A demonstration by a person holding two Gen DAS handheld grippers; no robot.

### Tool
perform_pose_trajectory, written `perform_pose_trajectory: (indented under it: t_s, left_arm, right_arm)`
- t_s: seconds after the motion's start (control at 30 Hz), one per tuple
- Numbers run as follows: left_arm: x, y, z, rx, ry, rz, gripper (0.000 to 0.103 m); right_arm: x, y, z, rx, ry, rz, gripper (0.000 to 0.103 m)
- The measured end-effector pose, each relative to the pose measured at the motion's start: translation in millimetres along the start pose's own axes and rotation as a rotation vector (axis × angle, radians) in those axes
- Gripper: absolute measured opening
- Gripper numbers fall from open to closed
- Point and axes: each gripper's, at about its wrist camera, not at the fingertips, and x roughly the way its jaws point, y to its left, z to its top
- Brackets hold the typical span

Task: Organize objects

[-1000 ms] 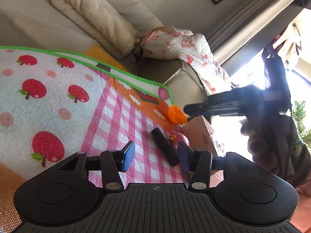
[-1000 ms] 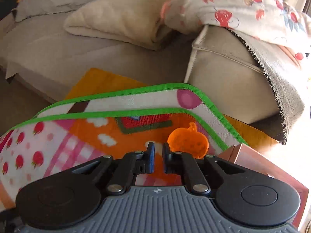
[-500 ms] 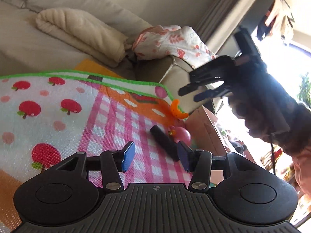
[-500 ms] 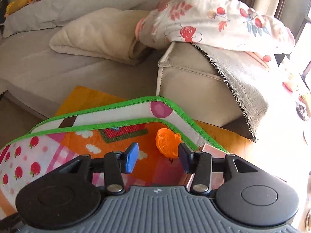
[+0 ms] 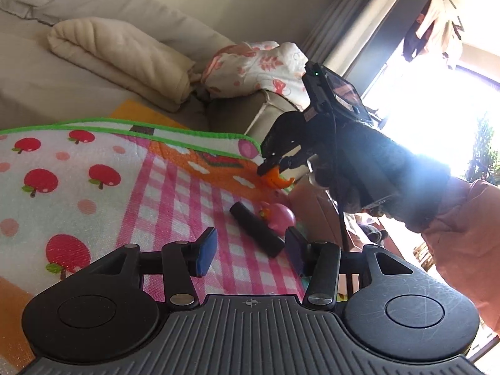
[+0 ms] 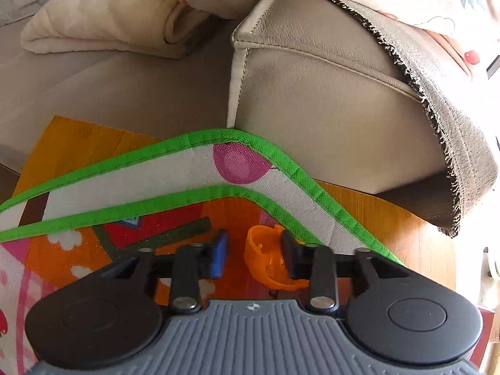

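Observation:
An orange pumpkin-shaped toy (image 6: pixel 267 261) stands on edge on the play mat (image 6: pixel 175 172), between my right gripper's (image 6: pixel 254 254) open fingers, close to the right pad. It also shows in the left wrist view (image 5: pixel 275 178) under the right gripper (image 5: pixel 275 162). My left gripper (image 5: pixel 250 247) is open and empty above the mat (image 5: pixel 93 187). A black cylinder (image 5: pixel 256 229) and a pink toy (image 5: pixel 279 217) lie just ahead of it.
A beige sofa (image 6: pixel 328 103) with a folded cream blanket (image 5: pixel 125 59) and a floral blanket (image 5: pixel 256 65) borders the mat. A brown box (image 5: pixel 315 206) stands at the mat's right edge. Wooden floor (image 6: pixel 390 218) shows beyond the mat's green border.
My right gripper opened from shut, then dropped down over the orange toy so its fingers straddle it. My left gripper stayed open and shifted only slightly.

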Motion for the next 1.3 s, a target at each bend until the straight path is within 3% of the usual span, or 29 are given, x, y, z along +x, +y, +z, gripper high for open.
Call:
perform_pose_trajectory:
  t_s: [0.17, 0.3, 0.5, 0.57, 0.7, 0.8, 1.0, 1.07, 1.13, 1.2, 1.3]
  left_arm:
    - [4, 7, 0, -0.028, 0.016, 0.003, 0.052]
    - [8, 13, 0, -0.034, 0.017, 0.031, 0.052]
    - [9, 16, 1, -0.044, 0.016, 0.019, 0.052]
    - [5, 12, 1, -0.039, 0.017, 0.059, 0.052]
    - [-19, -8, -10, -0.058, 0.035, 0.094, 0.052]
    - [-36, -35, -21, 0.018, 0.057, 0.166, 0.053]
    - [-41, -66, -36, 0.054, 0.096, 0.238, 0.053]
    - [-35, -74, -42, 0.092, 0.124, 0.277, 0.053]
    - [-26, -83, -48, 0.133, 0.164, 0.295, 0.053]
    - [-16, -92, -53, 0.18, 0.195, 0.321, 0.053]
    - [-5, -98, -57, 0.208, 0.203, 0.386, 0.058]
  right_arm:
    - [-25, -1, -18, -0.023, -0.081, 0.004, 0.012]
    - [-74, -4, -48, -0.037, -0.172, 0.109, 0.012]
    - [-173, -13, -138, -0.106, -0.352, 0.275, 0.012]
    - [-201, -17, -170, -0.132, -0.384, 0.337, 0.012]
    - [-204, -25, -231, -0.171, -0.411, 0.406, 0.012]
    - [-184, -20, -272, -0.212, -0.447, 0.368, 0.012]
    - [-153, -13, -322, -0.225, -0.504, 0.304, 0.012]
    - [-149, -13, -334, -0.231, -0.538, 0.281, 0.016]
    - [-147, -13, -342, -0.235, -0.574, 0.248, 0.046]
    - [-146, -14, -347, -0.217, -0.609, 0.225, 0.068]
    - [-147, -19, -353, -0.181, -0.629, 0.201, 0.076]
